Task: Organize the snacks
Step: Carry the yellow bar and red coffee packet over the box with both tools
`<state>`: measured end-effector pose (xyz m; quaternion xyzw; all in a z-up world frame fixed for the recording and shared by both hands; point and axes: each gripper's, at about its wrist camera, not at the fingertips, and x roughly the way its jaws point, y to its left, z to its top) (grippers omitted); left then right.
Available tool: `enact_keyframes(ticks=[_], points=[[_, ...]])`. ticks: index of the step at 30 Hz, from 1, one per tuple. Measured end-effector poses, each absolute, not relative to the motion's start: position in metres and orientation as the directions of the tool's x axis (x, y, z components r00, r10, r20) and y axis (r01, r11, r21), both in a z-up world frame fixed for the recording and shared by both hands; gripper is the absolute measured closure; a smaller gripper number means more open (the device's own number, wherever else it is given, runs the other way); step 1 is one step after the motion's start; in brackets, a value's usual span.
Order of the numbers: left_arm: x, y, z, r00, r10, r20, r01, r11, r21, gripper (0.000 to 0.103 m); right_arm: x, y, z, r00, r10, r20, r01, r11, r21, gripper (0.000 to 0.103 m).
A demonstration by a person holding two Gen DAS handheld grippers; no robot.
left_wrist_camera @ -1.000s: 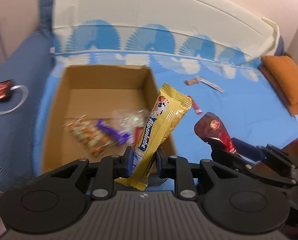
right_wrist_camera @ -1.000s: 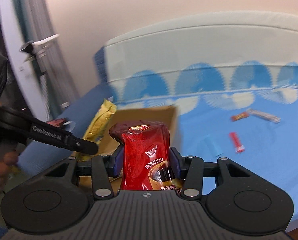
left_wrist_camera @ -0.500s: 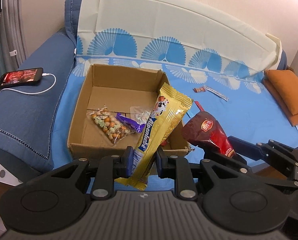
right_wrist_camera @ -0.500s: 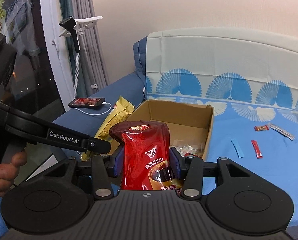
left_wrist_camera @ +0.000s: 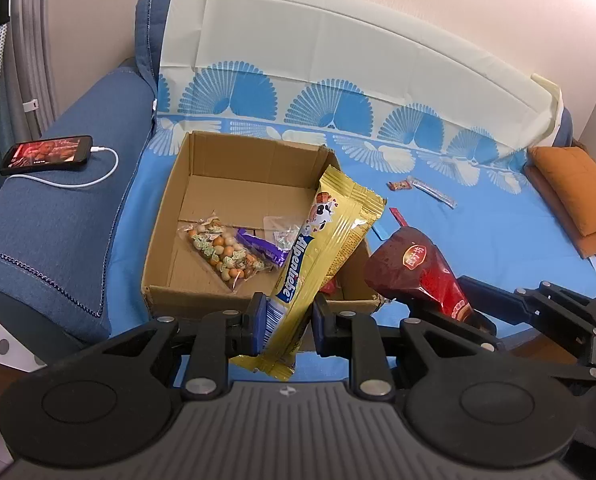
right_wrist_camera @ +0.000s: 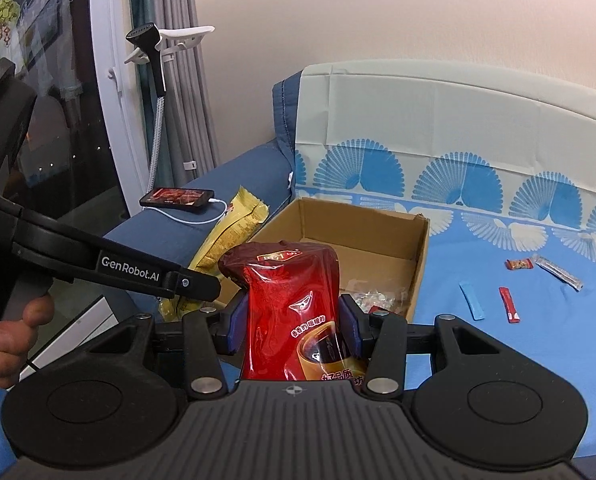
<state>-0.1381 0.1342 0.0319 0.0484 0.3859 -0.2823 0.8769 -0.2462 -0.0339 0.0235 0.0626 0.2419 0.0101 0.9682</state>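
My left gripper (left_wrist_camera: 285, 322) is shut on a long yellow Alpenliebe packet (left_wrist_camera: 322, 252), held tilted over the near edge of an open cardboard box (left_wrist_camera: 202, 168) on the blue sofa. The box holds a clear bag of mixed nuts (left_wrist_camera: 222, 254), a purple wrapper (left_wrist_camera: 260, 248) and a clear candy bag (left_wrist_camera: 282, 232). My right gripper (right_wrist_camera: 292, 326) is shut on a red pouch (right_wrist_camera: 294, 304), held just right of the box; the pouch also shows in the left wrist view (left_wrist_camera: 416, 268). The box (right_wrist_camera: 362, 224) and yellow packet (right_wrist_camera: 234, 236) show in the right wrist view.
Small sachets lie on the blue sheet right of the box: red (right_wrist_camera: 509, 305), blue (right_wrist_camera: 472, 300), orange (right_wrist_camera: 518, 265) and silver (right_wrist_camera: 558, 276). A phone (left_wrist_camera: 46, 154) with a white cable rests on the sofa arm. An orange cushion (left_wrist_camera: 578, 196) lies far right.
Both grippers pulled back from the box with their snacks still held, so the box now sits farther away and the view has steadied.
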Motion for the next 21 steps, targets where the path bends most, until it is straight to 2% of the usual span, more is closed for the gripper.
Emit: enact_keyframes(ticks=[21], points=[[-0.1283, 0.1331, 0.0287, 0.539, -0.446, -0.714, 0.514, 0.846, -0.140, 0.077, -0.2366, -0.0309, 0.0205, 0.866, 0.051, -0.498, 0.017, 0.991, 0.131, 0.053]])
